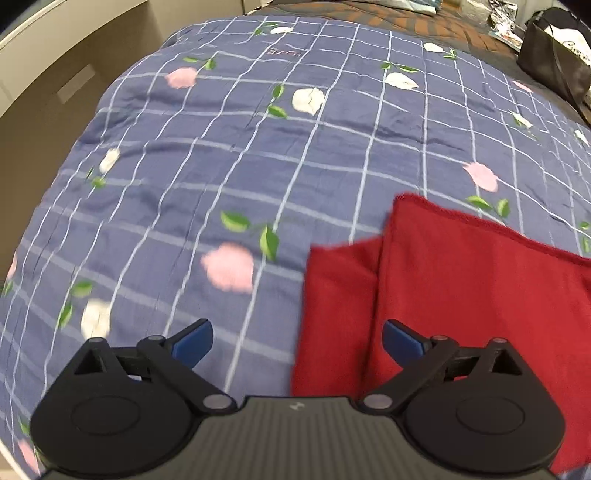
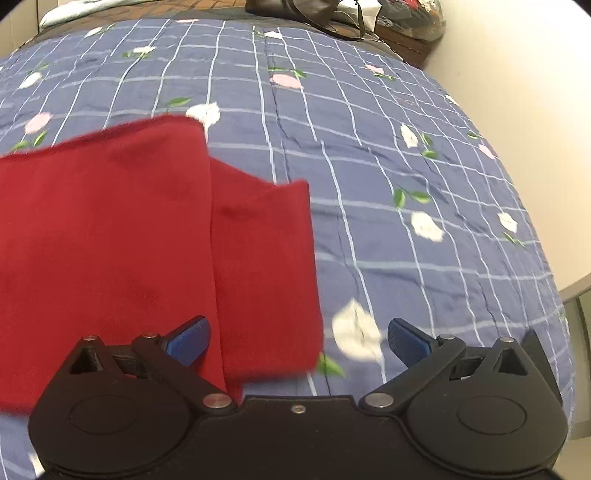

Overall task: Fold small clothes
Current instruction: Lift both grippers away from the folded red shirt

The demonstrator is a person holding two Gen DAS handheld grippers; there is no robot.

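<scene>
A red fleece garment (image 1: 461, 280) lies partly folded on a blue checked floral bedspread (image 1: 221, 155). In the left wrist view it fills the lower right, with a folded flap on its left side. My left gripper (image 1: 297, 341) is open and empty, above the garment's left edge. In the right wrist view the garment (image 2: 129, 229) fills the left, with a flap on its right side. My right gripper (image 2: 298, 338) is open and empty, above the garment's right edge. The bedspread (image 2: 406, 166) lies under both.
A black bag (image 1: 557, 62) and clutter sit at the far end of the bed; the bag also shows in the right wrist view (image 2: 303, 11). A beige cabinet (image 1: 55, 92) stands left of the bed. A white wall (image 2: 517, 92) borders the bed's right side.
</scene>
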